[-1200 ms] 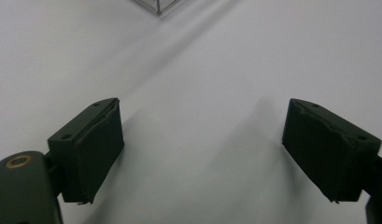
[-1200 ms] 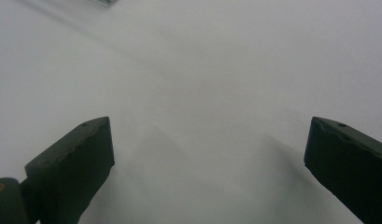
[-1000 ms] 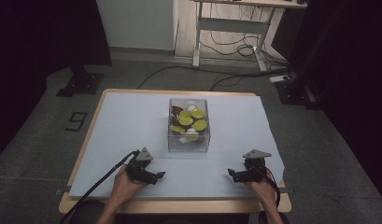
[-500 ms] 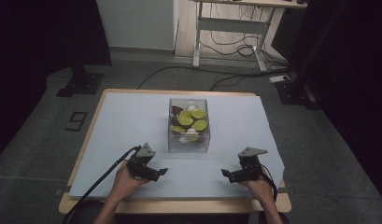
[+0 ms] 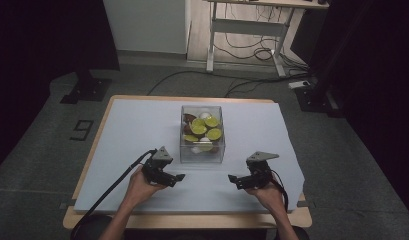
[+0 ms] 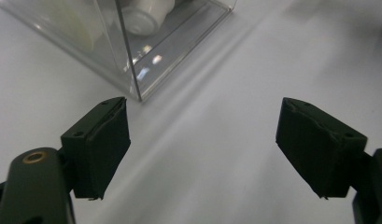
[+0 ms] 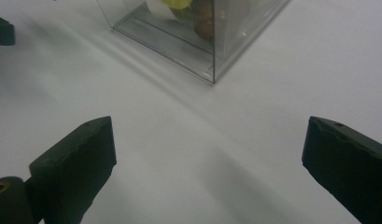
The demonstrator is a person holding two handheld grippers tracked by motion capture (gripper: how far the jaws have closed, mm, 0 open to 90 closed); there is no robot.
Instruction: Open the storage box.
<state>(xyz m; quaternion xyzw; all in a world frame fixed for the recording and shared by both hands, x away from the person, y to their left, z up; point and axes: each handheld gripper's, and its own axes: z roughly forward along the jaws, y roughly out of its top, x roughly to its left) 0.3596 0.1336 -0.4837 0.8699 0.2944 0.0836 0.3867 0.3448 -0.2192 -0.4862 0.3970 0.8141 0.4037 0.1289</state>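
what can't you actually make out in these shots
- High view: the pieces in the clear box are too small to name; green rounds, brown bits and something white, stacked over one another.
- Left gripper view: the top edge cuts off the box; a white item inside is blurred.
- Right gripper view: the top edge crops the box, leaving a green scrap and a brown piece.

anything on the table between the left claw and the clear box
Nothing: bare white table cover runs from the open left claw to the clear box, as the left gripper view shows.
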